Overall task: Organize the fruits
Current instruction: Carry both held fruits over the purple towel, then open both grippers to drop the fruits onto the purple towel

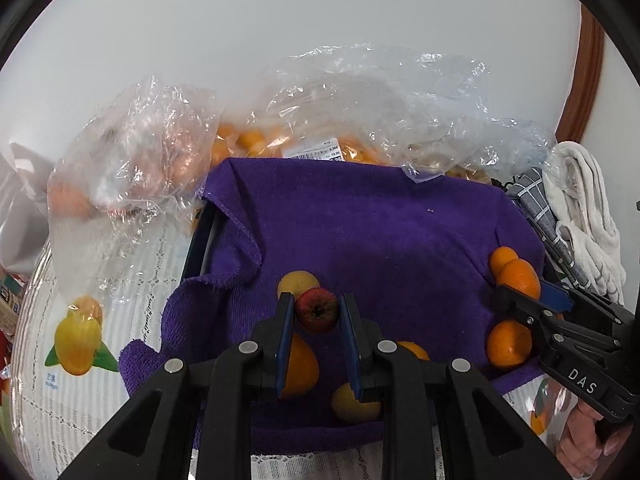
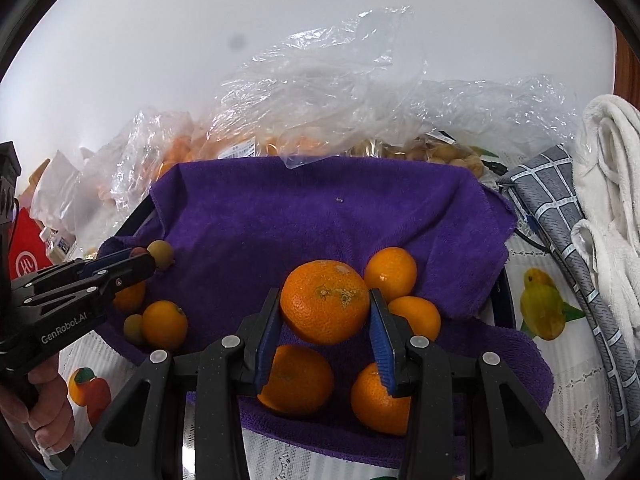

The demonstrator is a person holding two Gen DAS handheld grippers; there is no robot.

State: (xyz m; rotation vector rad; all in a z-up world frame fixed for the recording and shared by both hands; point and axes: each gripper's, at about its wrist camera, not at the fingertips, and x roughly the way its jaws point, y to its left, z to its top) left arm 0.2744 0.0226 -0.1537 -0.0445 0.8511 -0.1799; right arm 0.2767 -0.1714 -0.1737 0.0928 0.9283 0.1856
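Observation:
A purple towel (image 1: pixel 360 232) lines a dark tray (image 1: pixel 198 240). My left gripper (image 1: pixel 317 310) is shut on a small red fruit (image 1: pixel 317 311) above the towel's left side, over a yellow fruit (image 1: pixel 298 282) and an orange (image 1: pixel 300 368). My right gripper (image 2: pixel 325 304) is shut on a large orange (image 2: pixel 325 302) above several oranges (image 2: pixel 390 274) on the towel's (image 2: pixel 320 216) right side. The right gripper also shows in the left wrist view (image 1: pixel 520 300), the left gripper in the right wrist view (image 2: pixel 132 260).
Clear plastic bags of orange fruit (image 1: pixel 256 140) and pale round fruit (image 2: pixel 440 154) lie behind the tray. A grey checked cloth (image 2: pixel 560 216) and white towel (image 2: pixel 608 184) lie to the right. A fruit-printed lace tablecloth (image 1: pixel 80 340) covers the table.

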